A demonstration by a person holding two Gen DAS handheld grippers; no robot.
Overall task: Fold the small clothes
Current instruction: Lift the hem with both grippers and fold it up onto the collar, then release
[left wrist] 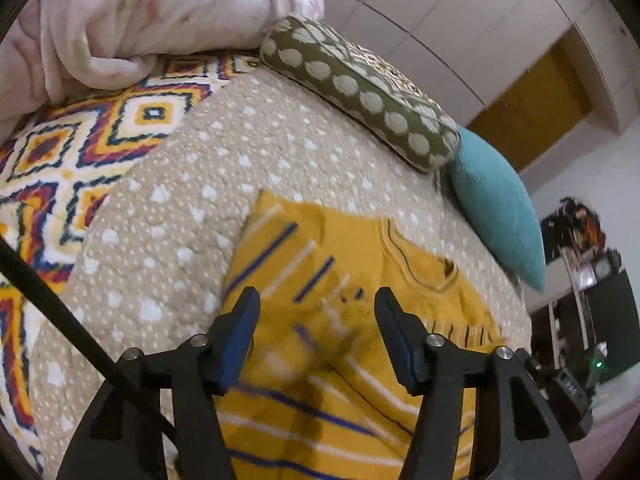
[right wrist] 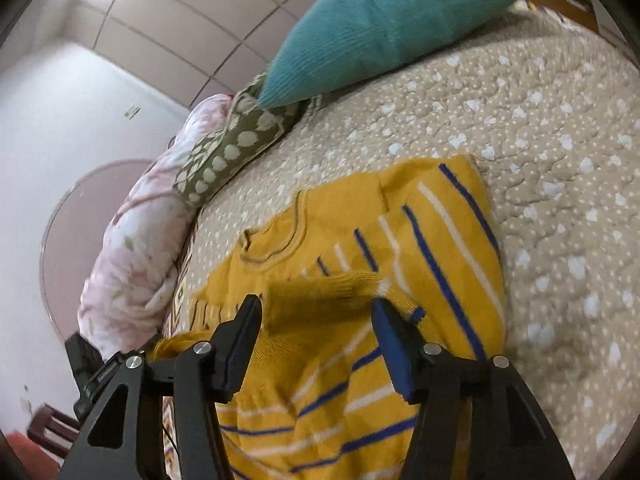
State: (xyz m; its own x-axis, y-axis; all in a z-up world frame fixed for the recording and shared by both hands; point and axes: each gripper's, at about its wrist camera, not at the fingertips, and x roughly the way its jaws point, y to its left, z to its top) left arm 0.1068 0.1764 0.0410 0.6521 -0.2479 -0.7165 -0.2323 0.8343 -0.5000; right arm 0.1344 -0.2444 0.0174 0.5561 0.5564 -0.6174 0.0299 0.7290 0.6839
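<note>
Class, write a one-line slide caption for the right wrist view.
Open right gripper above a yellow striped sweater on a dotted quilt.

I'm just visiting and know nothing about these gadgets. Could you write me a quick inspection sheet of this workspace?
Surface: beige dotted quilt on a bed.
Job's things: yellow striped sweater lying on the quilt, partly folded.
Clutter: teal pillow, green spotted cushion, pink floral blanket, patterned cloth.
Grippers: left gripper and right gripper, jaws open above the sweater; nothing gripped.
Cables: black cord beside the left gripper.
Surroundings: pale wardrobe, chair.
</note>
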